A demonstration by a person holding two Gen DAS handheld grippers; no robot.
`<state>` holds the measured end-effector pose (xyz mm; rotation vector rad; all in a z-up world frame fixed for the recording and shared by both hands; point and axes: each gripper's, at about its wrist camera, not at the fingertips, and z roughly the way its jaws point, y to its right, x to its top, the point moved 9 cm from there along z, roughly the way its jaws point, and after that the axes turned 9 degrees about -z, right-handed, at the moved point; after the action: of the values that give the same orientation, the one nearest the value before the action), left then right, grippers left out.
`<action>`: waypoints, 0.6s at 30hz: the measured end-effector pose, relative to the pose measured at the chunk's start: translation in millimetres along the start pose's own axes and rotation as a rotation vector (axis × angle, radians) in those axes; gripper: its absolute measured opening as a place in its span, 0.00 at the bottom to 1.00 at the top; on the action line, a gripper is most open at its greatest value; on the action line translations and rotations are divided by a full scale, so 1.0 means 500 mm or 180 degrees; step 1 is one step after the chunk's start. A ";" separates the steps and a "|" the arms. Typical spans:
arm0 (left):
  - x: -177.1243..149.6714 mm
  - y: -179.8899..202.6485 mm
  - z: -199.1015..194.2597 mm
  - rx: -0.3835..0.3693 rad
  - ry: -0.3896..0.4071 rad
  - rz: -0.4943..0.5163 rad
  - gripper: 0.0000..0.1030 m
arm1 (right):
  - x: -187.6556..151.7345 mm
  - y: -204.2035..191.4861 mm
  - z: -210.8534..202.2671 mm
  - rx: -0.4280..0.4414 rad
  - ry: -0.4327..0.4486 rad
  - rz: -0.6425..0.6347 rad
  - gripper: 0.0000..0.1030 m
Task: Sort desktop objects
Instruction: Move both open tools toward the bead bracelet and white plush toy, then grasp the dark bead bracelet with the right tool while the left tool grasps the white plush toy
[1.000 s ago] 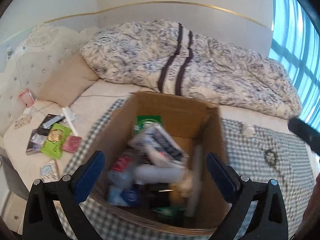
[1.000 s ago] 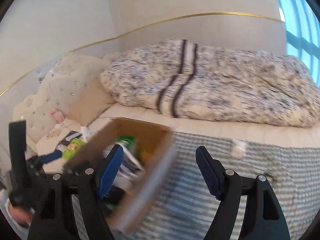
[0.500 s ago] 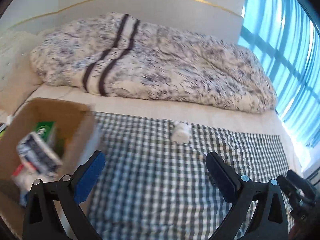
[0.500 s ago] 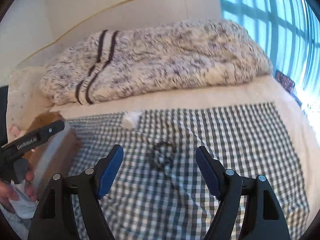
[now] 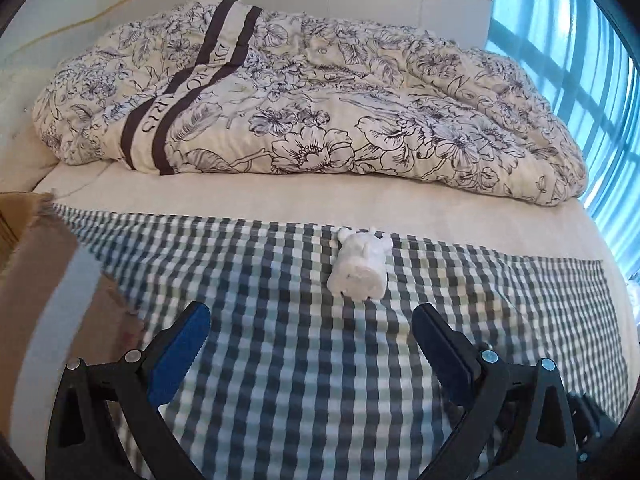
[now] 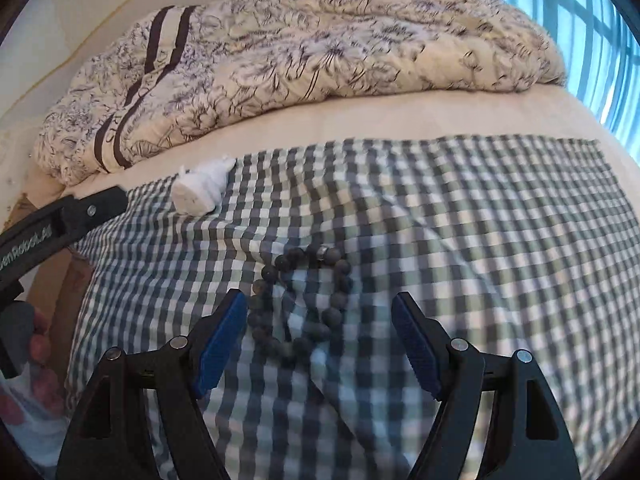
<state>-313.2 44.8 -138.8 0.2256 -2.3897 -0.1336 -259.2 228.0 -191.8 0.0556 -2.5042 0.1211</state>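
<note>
A small white plush toy [image 5: 359,270] lies on the checked cloth [image 5: 280,380], just ahead of my open left gripper [image 5: 310,342], which holds nothing. The same toy [image 6: 202,190] shows at the cloth's far left in the right wrist view. A dark beaded bracelet [image 6: 302,300] lies on the cloth [image 6: 480,260] between and slightly ahead of the fingers of my open right gripper [image 6: 320,330], nearer the left finger. The cardboard box [image 5: 36,292] stands at the left edge, its contents hidden.
A bunched floral duvet [image 5: 312,96] fills the far side of the bed. A window with blue light [image 5: 580,80] is at the right. The left gripper's arm [image 6: 60,220] and a hand [image 6: 38,344] appear at the left of the right wrist view.
Both grippers have swung right, away from the box, and come lower over the cloth. The toy now lies before the left gripper; the bracelet now sits between the right fingers.
</note>
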 end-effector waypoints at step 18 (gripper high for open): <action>-0.014 0.066 0.185 0.0112 -0.0033 0.0176 1.00 | -0.008 -0.020 0.042 -0.0259 0.0367 -0.0186 0.86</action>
<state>-374.8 81.8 -206.1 0.1757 -2.4078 -0.0673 -267.7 216.2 -210.4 0.0859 -2.3873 -0.0017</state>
